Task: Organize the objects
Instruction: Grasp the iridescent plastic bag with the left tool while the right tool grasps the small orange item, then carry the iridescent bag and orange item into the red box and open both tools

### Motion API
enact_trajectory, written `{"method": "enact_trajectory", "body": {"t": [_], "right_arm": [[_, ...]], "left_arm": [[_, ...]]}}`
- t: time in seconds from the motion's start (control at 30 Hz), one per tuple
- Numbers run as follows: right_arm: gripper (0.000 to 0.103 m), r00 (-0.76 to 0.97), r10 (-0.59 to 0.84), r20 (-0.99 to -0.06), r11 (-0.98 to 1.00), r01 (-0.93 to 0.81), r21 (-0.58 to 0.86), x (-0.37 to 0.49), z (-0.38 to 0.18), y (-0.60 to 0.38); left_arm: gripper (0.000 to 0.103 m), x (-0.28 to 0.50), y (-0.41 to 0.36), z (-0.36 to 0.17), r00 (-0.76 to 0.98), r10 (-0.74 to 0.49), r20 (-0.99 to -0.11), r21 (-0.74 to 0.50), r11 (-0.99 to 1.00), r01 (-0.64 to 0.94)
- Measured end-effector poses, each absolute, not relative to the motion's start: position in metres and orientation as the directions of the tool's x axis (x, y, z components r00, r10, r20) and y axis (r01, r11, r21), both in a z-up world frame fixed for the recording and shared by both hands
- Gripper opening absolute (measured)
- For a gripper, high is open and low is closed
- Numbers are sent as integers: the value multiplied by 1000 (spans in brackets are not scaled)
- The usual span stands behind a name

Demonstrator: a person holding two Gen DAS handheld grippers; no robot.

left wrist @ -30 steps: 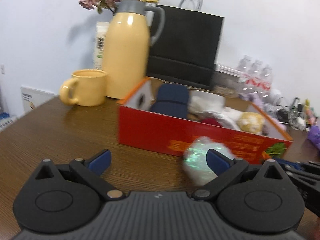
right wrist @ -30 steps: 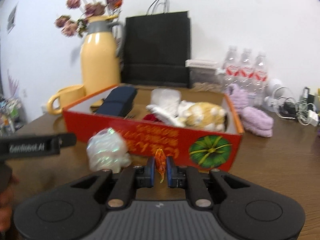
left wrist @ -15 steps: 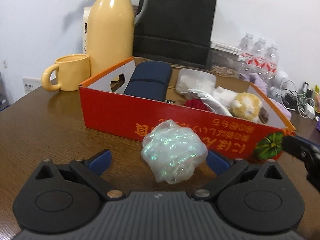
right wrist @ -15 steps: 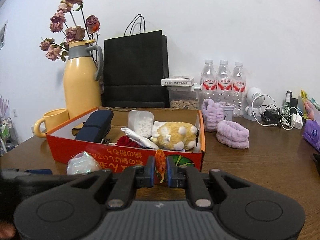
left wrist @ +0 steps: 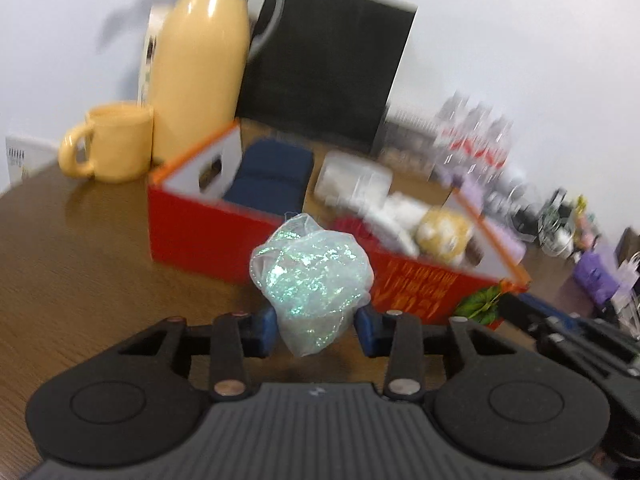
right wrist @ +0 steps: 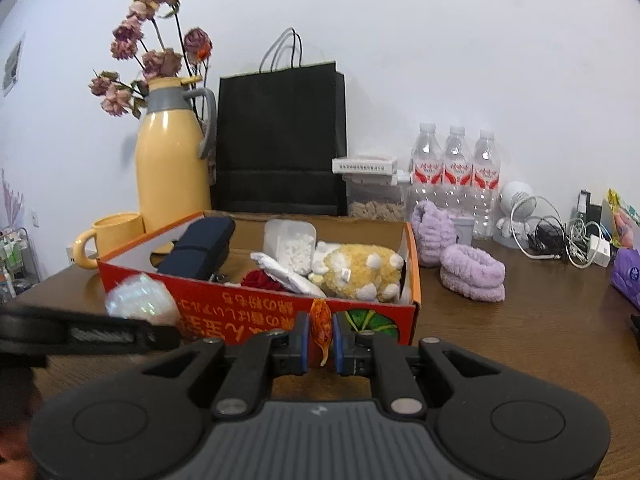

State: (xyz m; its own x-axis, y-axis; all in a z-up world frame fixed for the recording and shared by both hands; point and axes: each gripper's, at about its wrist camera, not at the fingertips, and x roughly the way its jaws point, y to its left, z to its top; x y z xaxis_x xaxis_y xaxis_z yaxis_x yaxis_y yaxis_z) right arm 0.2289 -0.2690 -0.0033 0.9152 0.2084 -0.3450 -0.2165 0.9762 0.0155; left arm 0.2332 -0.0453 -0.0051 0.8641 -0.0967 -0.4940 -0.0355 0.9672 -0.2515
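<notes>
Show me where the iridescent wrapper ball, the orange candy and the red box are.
iridescent wrapper ball [left wrist: 310,272], left wrist view, middle of its crinkled surface.
orange candy [right wrist: 322,322], right wrist view, upper body of the wrapper between the blue pads.
red box [right wrist: 256,314], right wrist view, printed front wall.

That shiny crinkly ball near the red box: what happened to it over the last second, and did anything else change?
The left gripper has just been closing its jaws around the iridescent ball, which earlier sat loose on the table between wide-open fingers; it now looks gripped. The right gripper stays shut on the orange wrapped candy. The red box and its contents look unchanged.
</notes>
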Motion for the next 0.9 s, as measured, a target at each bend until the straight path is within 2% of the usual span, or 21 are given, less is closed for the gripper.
{"method": "enact_trajectory", "body": {"t": [0.2, 0.33, 0.47, 0.67, 0.9], "right_arm": [[11, 933, 244, -265, 968, -253, 1, 227, 10, -263], [11, 947, 241, -214, 968, -249, -10, 240, 21, -255], [11, 950, 256, -178, 963, -266, -36, 264, 26, -241], [11, 940, 260, -222, 956, -283, -78, 309, 8, -225], [11, 923, 284, -260, 950, -308, -56, 331, -1, -227]], "left_arm": [[39, 232, -44, 23, 904, -116, -412, -193, 981, 38], [39, 254, -44, 31, 923, -85, -375, -148, 988, 31], [40, 281, -40, 29, 925, -87, -371, -159, 987, 29], [41, 313, -34, 20, 935, -90, -344, -123, 991, 50], [43, 341, -29, 10, 932, -76, -355, -83, 995, 50]]}}
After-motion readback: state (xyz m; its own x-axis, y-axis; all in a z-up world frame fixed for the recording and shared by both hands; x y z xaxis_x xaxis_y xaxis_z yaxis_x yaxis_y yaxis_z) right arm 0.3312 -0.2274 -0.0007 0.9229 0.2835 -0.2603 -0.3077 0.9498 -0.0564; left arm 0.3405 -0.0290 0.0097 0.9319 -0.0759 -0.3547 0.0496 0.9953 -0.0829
